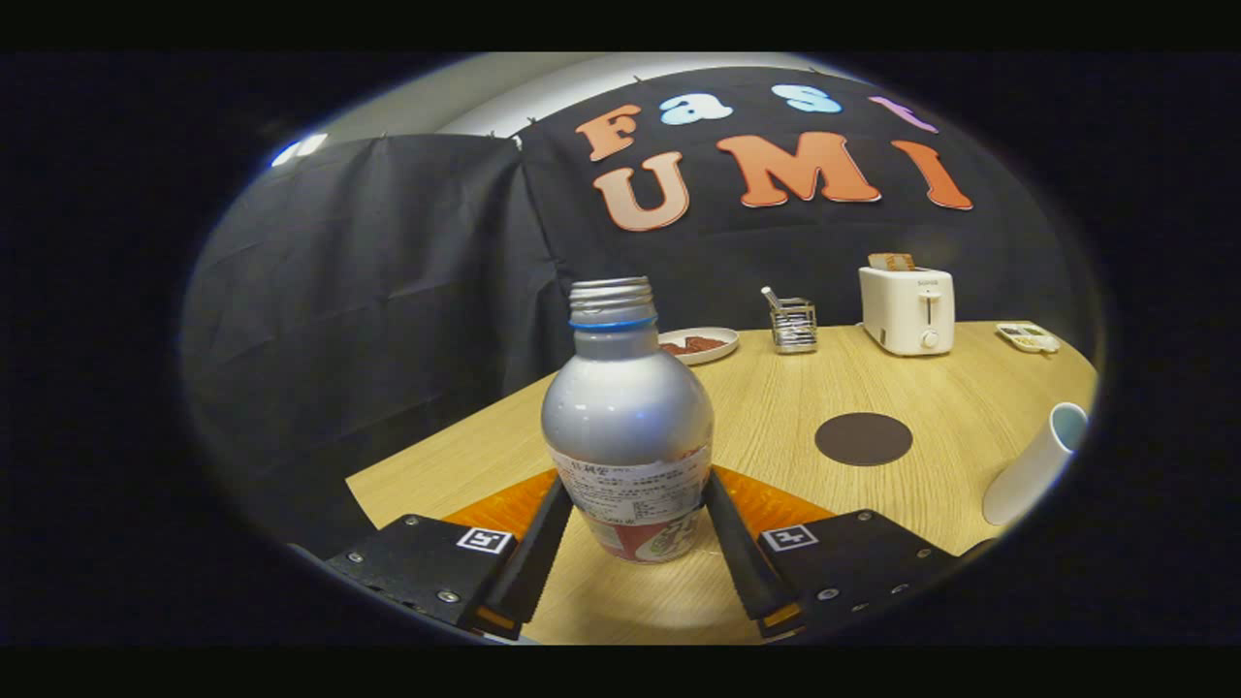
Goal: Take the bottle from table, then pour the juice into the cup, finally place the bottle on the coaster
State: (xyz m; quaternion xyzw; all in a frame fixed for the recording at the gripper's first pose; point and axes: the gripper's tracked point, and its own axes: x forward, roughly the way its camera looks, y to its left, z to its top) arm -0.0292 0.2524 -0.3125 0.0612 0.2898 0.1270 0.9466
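Item: gripper [635,504], held level and pointing forward across the wooden table [795,397]. Its two fingers are converging on either side of the bottle [628,427], both pressing against the lower, labelled part of the body; the tongs are clenched on the bottle.

Item: bottle, silver metal, standing upright between the fingers, cap off, its threaded neck showing with a blue ring beneath. The paper label is facing the camera. Whether the base is resting on the table or hanging just above it cannot be told.

Item: coaster [863,438], dark and round, lying flat on the table beyond the fingers and to the right of the bottle, apart from it.

Item: cup [1033,465], white, sitting farther right than the coaster, near the table's edge; it is appearing tilted, which may be the lens's bending.

Item: plate [700,345], white, holding something brown, partly hidden behind the bottle's shoulder at the far side of the table.

Item: small wire rack [794,325], standing just right of the plate.

Item: toaster [907,308], white, a slice showing at its top, standing right of the rack.

Item: small tray [1028,336], lying near the far right corner.

Nothing is lying between bottle and coaster.
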